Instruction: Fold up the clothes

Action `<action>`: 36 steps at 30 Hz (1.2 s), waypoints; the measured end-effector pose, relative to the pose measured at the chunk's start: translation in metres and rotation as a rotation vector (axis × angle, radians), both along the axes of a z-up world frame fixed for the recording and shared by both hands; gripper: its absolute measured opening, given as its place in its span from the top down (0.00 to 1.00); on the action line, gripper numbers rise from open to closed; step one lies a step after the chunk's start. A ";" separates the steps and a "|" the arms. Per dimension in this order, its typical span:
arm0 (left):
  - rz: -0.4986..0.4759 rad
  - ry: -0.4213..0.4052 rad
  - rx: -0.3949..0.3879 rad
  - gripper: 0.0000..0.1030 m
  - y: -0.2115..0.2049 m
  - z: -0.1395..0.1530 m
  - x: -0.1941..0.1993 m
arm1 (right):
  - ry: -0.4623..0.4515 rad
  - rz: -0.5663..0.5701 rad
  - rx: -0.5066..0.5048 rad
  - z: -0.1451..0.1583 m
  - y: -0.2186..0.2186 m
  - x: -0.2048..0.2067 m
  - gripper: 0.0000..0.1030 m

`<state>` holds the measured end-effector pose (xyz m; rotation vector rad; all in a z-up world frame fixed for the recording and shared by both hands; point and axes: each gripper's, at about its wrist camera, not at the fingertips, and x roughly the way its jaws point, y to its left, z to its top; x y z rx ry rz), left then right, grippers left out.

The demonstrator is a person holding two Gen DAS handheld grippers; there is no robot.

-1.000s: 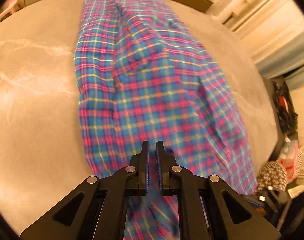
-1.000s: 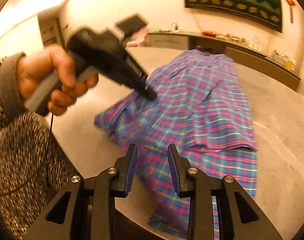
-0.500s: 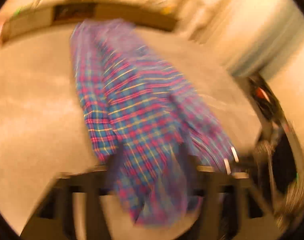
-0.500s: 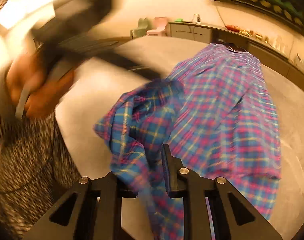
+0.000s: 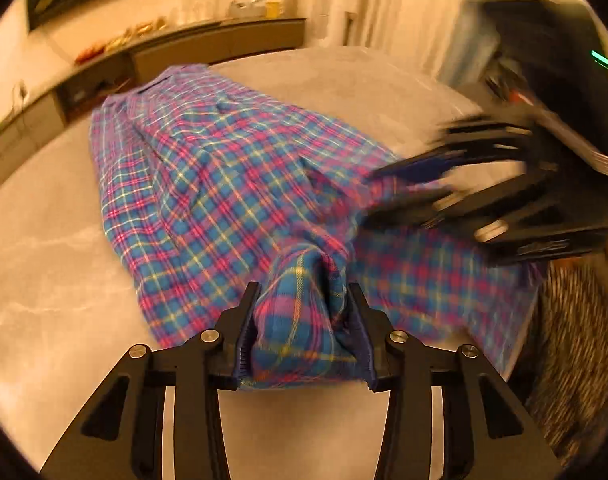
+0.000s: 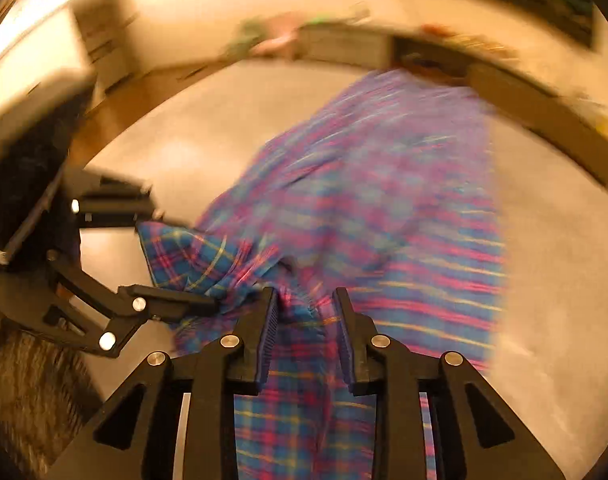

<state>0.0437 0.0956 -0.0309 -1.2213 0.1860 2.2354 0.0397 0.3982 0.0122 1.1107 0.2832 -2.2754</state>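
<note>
A blue and pink checked shirt (image 5: pixel 223 168) lies long across a pale stone table (image 5: pixel 55 280). Its near end is bunched up and lifted off the table.

The left gripper (image 5: pixel 304 332) has a thick wad of the shirt between its two fingers. The fingers are partly apart, and the cloth fills the gap.

The right gripper (image 6: pixel 306 332) also has a fold of the shirt (image 6: pixel 384 220) between its fingers, which are partly apart too. This picture is blurry.

The two grippers are close together at the same end of the shirt. A dark cabinet (image 5: pixel 207 44) stands behind the table.
</note>
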 end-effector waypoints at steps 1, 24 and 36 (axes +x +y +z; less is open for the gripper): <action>0.010 -0.026 0.030 0.56 -0.002 -0.003 -0.006 | 0.056 -0.074 -0.017 0.014 0.016 0.011 0.71; 0.081 -0.222 0.351 0.51 -0.042 -0.023 -0.028 | 0.081 -0.149 -0.013 0.024 0.010 0.121 0.98; 0.023 -0.121 0.195 0.68 -0.036 -0.016 0.010 | 0.182 -0.250 0.111 0.065 0.062 0.140 0.96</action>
